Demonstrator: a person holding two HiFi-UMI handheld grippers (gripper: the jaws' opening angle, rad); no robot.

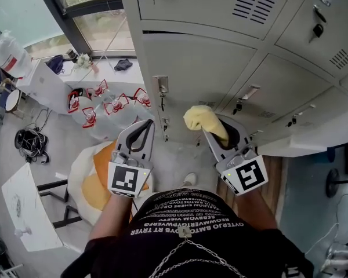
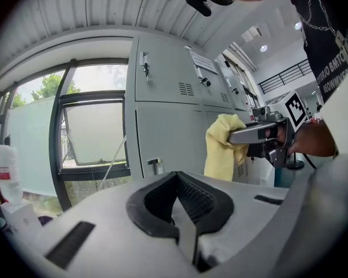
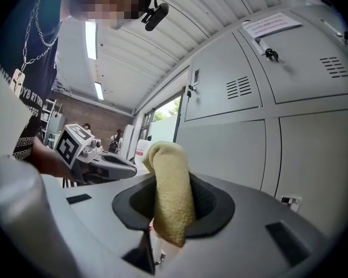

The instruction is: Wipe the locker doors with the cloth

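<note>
Large window point(image 1: 104, 28), grey floor point(image 1: 58, 146), white table point(image 1: 24, 213), ceiling strip lights point(image 3: 91, 39)

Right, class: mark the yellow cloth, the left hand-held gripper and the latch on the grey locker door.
yellow cloth point(image 1: 204, 119): head view, middle of the bunched top.
left hand-held gripper point(image 1: 145, 124): head view, where its closed tips meet.
locker latch point(image 1: 161, 86): head view, its metal plate.

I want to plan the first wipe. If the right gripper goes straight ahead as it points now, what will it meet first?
Probably the grey locker door ahead; the yellow cloth held in the right gripper would touch it first. Depth is unclear.
</note>
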